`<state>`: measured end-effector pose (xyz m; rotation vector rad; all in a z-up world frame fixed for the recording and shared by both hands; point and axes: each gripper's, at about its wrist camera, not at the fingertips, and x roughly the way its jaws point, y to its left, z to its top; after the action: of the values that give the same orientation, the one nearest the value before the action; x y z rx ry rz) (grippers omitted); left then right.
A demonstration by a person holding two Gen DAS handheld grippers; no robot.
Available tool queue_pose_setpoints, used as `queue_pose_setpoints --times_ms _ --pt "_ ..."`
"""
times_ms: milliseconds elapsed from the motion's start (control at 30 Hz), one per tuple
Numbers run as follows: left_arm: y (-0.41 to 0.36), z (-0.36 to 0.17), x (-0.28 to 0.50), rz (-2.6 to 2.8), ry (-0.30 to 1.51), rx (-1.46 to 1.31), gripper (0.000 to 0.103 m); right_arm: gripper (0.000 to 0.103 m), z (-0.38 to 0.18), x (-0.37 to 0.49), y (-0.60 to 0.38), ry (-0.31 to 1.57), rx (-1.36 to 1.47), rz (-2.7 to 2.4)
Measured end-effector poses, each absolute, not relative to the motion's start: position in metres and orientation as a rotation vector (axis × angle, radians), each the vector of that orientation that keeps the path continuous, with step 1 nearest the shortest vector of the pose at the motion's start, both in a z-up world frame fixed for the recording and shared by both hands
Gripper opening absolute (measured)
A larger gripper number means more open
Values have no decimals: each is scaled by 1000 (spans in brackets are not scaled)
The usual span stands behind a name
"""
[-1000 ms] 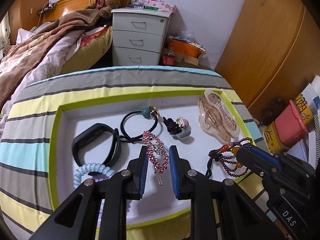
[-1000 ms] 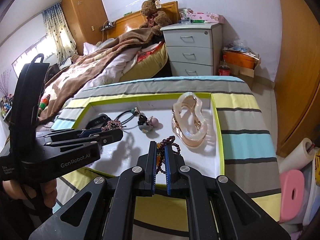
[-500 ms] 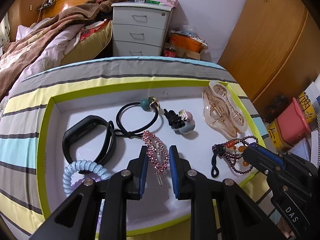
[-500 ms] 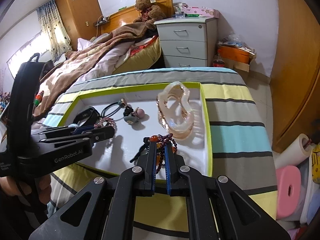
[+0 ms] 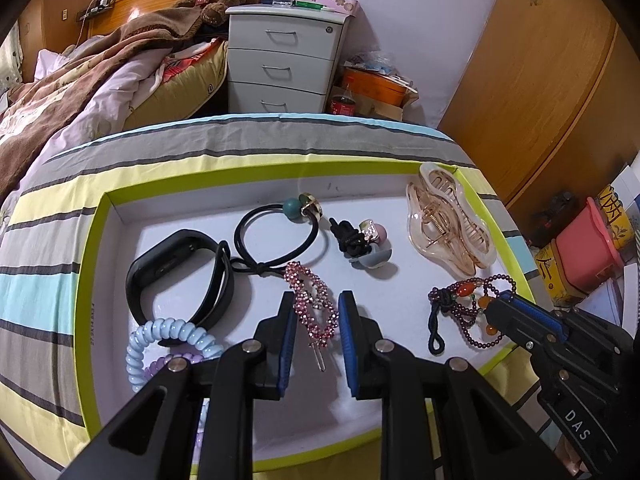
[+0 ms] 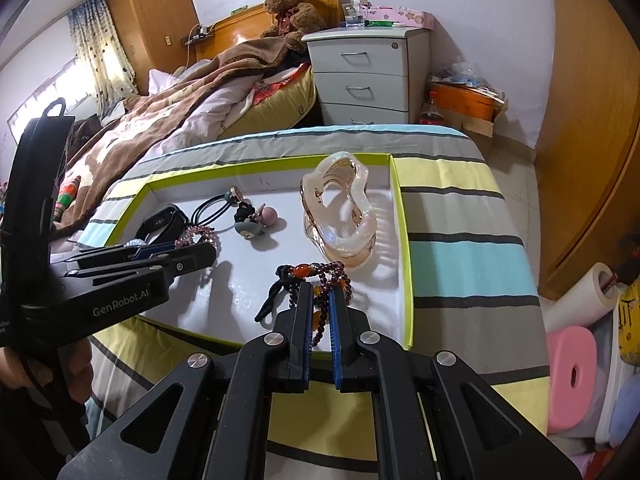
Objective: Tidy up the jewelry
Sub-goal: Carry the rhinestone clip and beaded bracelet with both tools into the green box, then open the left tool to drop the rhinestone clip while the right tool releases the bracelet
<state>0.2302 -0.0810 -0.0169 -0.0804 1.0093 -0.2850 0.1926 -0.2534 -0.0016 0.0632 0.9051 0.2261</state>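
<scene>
Near the clear hair claw [image 6: 340, 216], my right gripper [image 6: 320, 312] is pinching the bead bracelet [image 6: 324, 276], a light, limp strand best held by its middle beads.

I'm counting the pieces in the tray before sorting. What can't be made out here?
- Lilac coil hair tie: left wrist view, mostly behind the left hand-held gripper.
- Bead bracelet: right wrist view, near loops hidden between the right hand-held gripper fingers.
- Tray near rim: behind both.
</scene>
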Motion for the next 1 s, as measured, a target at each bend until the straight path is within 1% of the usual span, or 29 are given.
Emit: queue_pose_setpoints --times_ms 100,167,267,500,633,733,900,1000 --pt "-81 -17 231 -285 1013 -78 24 8 -3 193 -254 920 62 222" --pt "-82 -17 231 -291 1014 -81 28 8 -2 193 -254 923 68 226" --pt "-83 -17 230 -293 1013 -79 31 8 -3 193 -254 925 62 219" --pt "-84 -17 229 -293 1015 -81 33 8 -2 193 -254 928 56 207" --pt "-84 -17 229 -291 1015 -84 39 8 -1 192 -255 927 60 203" --pt "-84 -17 229 -290 1016 -83 42 9 0 190 -254 926 52 195" --pt "-84 -17 227 -292 1018 -80 43 15 1 188 -254 922 46 198" --pt "-84 -17 226 -293 1019 -85 45 18 2 187 -254 921 44 198"
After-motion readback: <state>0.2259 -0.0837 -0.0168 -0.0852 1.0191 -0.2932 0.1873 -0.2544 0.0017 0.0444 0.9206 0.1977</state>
